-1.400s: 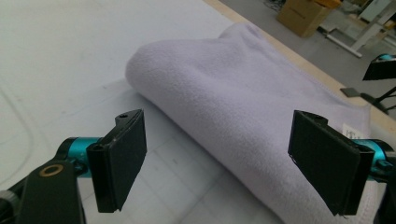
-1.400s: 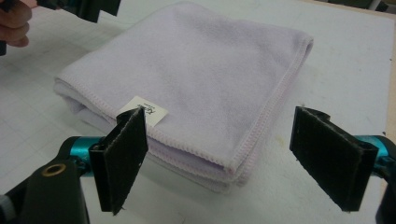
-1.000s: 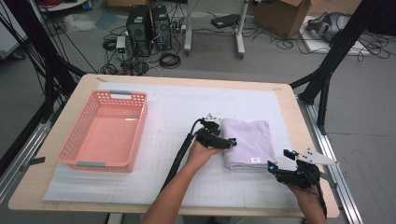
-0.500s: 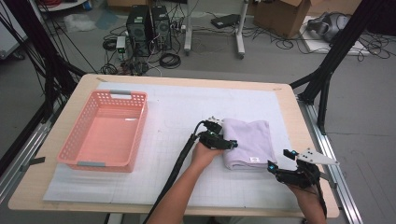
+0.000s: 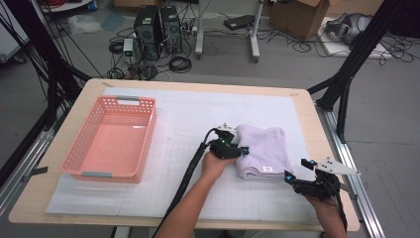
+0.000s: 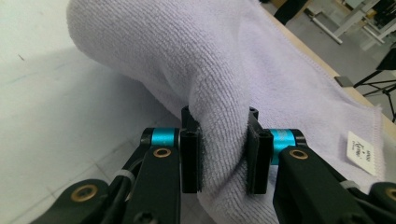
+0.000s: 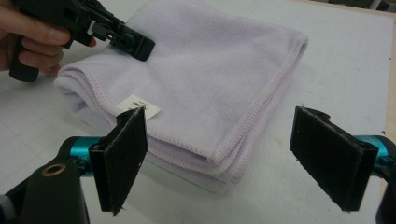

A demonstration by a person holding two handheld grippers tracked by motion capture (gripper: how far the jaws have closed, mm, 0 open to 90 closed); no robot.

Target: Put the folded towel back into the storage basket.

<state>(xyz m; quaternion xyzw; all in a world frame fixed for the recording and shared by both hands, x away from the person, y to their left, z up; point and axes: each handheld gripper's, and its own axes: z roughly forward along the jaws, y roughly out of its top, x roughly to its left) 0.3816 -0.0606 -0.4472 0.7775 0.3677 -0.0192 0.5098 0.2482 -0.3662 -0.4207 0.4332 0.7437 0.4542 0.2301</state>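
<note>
Folded lilac towel (image 5: 262, 151) — edge pinched

bare mat (image 5: 193, 119) between basket (image 5: 111, 141) and towel (image 5: 265, 148)

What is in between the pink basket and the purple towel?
Nothing: in the high view, just bare white mat lies between the pink basket and the folded lilac towel.
</note>
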